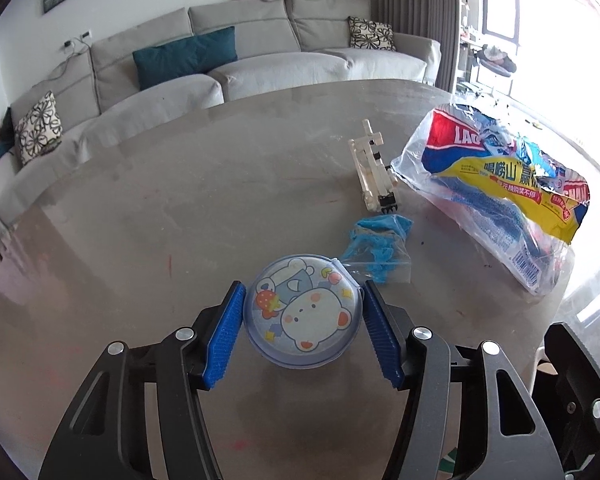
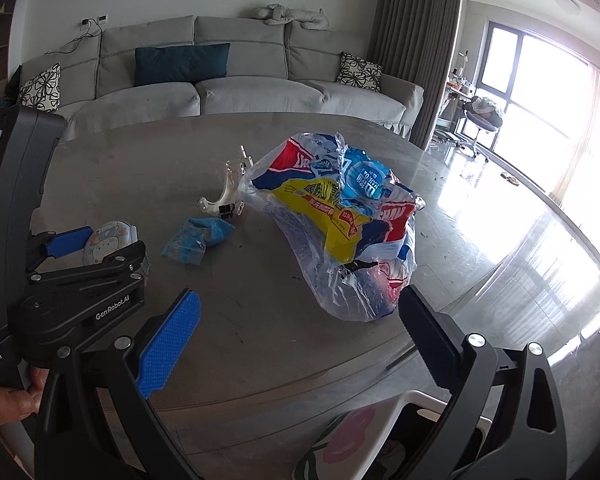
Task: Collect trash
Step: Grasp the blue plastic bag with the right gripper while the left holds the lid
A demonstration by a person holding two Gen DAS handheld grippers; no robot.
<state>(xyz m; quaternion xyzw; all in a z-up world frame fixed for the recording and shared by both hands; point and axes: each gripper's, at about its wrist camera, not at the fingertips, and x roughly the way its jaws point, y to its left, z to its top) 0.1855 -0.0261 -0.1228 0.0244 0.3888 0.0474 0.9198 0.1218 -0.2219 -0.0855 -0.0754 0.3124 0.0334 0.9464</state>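
Note:
My left gripper [image 1: 303, 308] has its blue pads on both sides of a round blue lid with a cartoon bear [image 1: 303, 318], which rests on the grey table [image 1: 160, 220]; the pads touch or nearly touch its rim. The lid also shows in the right wrist view [image 2: 108, 242]. A small crumpled blue wrapper [image 1: 380, 250] [image 2: 198, 240] lies just beyond it. A large crumpled clear plastic bag with red, yellow and blue print [image 1: 504, 188] [image 2: 340, 220] lies at the right. My right gripper [image 2: 300, 320] is open and empty, just short of the bag's near end.
A white plastic toy piece [image 1: 374, 170] [image 2: 228, 196] lies between wrapper and bag. A grey sofa [image 1: 220, 64] stands behind the table. A white bin with a pink pattern [image 2: 360, 436] sits below the table's near edge. The table edge curves at the right.

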